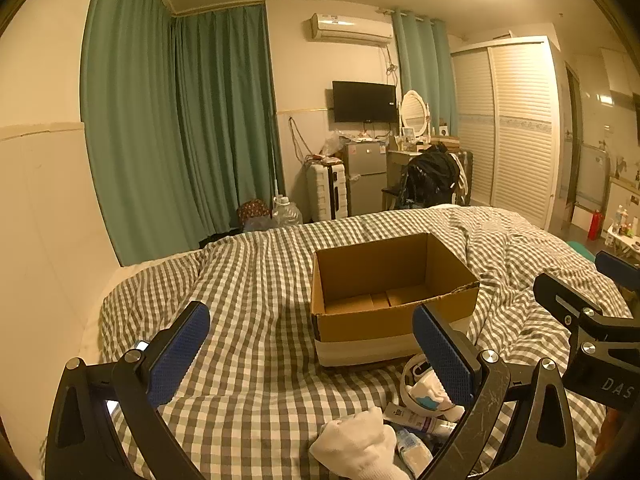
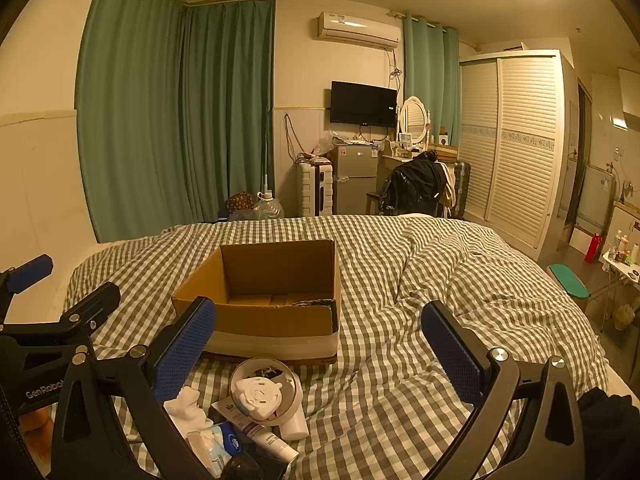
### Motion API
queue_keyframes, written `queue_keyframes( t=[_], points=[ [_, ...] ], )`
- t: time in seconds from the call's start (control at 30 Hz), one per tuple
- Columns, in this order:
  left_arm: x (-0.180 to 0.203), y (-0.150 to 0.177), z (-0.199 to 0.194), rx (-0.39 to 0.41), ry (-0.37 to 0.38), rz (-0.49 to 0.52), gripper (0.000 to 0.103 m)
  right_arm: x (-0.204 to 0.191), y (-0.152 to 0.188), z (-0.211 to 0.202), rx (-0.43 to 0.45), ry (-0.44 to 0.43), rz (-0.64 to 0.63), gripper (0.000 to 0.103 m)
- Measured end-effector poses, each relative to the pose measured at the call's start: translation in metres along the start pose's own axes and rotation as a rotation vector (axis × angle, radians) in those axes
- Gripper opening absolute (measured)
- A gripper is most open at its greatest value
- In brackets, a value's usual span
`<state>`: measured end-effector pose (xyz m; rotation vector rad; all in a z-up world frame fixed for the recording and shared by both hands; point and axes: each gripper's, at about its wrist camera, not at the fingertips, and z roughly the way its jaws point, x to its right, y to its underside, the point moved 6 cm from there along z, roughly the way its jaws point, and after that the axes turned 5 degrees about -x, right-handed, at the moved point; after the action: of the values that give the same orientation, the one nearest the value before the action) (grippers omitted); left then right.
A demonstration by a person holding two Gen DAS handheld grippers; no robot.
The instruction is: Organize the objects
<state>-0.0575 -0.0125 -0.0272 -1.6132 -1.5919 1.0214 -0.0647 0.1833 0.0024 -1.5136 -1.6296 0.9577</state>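
An open cardboard box (image 1: 384, 280) (image 2: 276, 284) rests on the checked bedspread (image 1: 248, 304) (image 2: 420, 280); something dark lies in its near right corner in the right wrist view. In front of it lies a pile: a white round fan (image 2: 262, 394) (image 1: 420, 388), a white sock (image 1: 356, 444) (image 2: 186, 404), a cream tube (image 2: 260, 432) (image 1: 420, 420) and a tissue pack (image 2: 210, 446) (image 1: 414, 450). My left gripper (image 1: 312, 356) hovers open left of the pile. My right gripper (image 2: 320, 356) stands open over its right side. Neither holds anything.
Beyond the bed stand green curtains (image 1: 176, 128), a white suitcase (image 1: 326, 190), a small fridge (image 1: 366, 176), a chair with a dark jacket (image 1: 432, 176) and a louvred wardrobe (image 1: 516, 128). A small table with bottles (image 2: 624, 252) stands at the right.
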Motion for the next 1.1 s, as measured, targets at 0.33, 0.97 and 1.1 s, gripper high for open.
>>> queue_keyframes(
  t=[0.33,0.97,1.1],
  points=[
    [-0.0001,0.0037,0.0029,-0.010,-0.005,0.002,0.103,0.0000,0.0015,0.0003,-0.004,-0.002,-0.002,0.103],
    [-0.0001,0.0091,0.0054,-0.022,-0.008,0.003,0.103,-0.0050,0.0070,0.0049,-0.016,-0.006,-0.013,0.103],
    [-0.0009,0.0104,0.0055,-0.024,-0.008,0.000,0.103,-0.0074,0.0087,0.0064,-0.018,-0.009,-0.018,0.103]
  ],
)
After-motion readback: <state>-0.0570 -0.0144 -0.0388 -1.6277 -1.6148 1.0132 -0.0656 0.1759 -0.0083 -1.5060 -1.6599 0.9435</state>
